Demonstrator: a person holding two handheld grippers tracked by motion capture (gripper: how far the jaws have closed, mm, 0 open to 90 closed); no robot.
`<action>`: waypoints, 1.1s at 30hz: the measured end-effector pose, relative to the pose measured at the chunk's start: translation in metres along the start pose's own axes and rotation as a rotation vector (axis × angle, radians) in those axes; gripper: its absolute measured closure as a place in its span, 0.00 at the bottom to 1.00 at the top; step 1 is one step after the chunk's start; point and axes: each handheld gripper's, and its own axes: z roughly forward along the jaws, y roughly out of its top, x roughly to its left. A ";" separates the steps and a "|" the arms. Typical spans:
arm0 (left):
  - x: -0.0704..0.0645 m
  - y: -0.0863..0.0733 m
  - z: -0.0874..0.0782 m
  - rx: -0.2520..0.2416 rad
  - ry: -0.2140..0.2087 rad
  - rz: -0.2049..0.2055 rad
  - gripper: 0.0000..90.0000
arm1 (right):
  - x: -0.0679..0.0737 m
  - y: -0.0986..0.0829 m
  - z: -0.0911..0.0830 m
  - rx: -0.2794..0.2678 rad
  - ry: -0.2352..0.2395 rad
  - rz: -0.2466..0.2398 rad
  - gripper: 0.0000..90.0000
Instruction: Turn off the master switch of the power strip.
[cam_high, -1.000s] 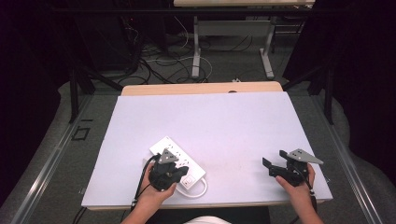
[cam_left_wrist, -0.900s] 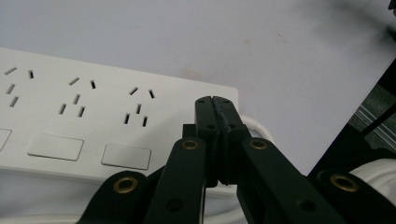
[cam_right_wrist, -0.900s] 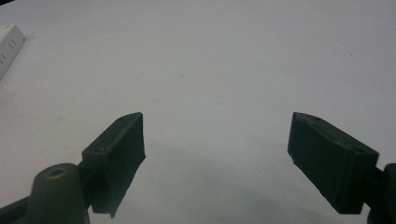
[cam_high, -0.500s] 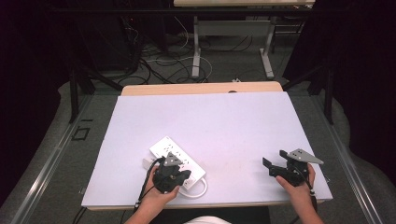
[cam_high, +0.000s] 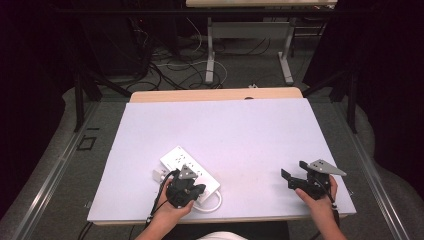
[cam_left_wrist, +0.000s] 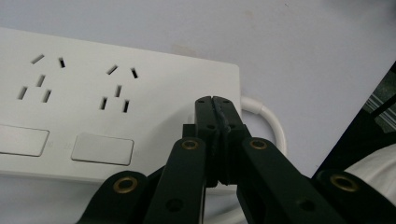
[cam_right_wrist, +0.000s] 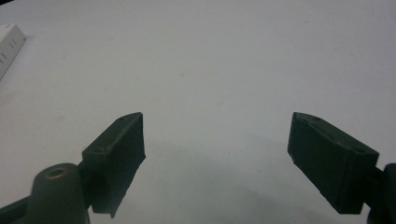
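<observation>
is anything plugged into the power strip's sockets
No, not in the ones visible. The power strip shows two bare sockets in the left gripper view; the left gripper hides part of it from above.

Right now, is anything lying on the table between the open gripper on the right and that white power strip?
Nothing visible: bare white table lies between the right gripper and the power strip. The left gripper sits over the strip's near end.

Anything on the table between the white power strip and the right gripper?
Nothing: in the high view, bare white tabletop separates the white power strip from the open right gripper.

Power strip only obstacle, near-left.
</observation>
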 end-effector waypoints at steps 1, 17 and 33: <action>0.001 0.000 0.000 0.007 -0.002 0.011 1.00 | 0.000 0.000 0.000 0.000 0.000 -0.001 0.20; -0.004 -0.003 0.003 0.021 0.026 0.052 1.00 | 0.000 0.000 0.000 0.001 0.000 -0.001 0.20; -0.003 -0.006 0.003 -0.007 0.017 0.039 1.00 | 0.001 0.000 0.000 0.004 0.002 0.011 0.20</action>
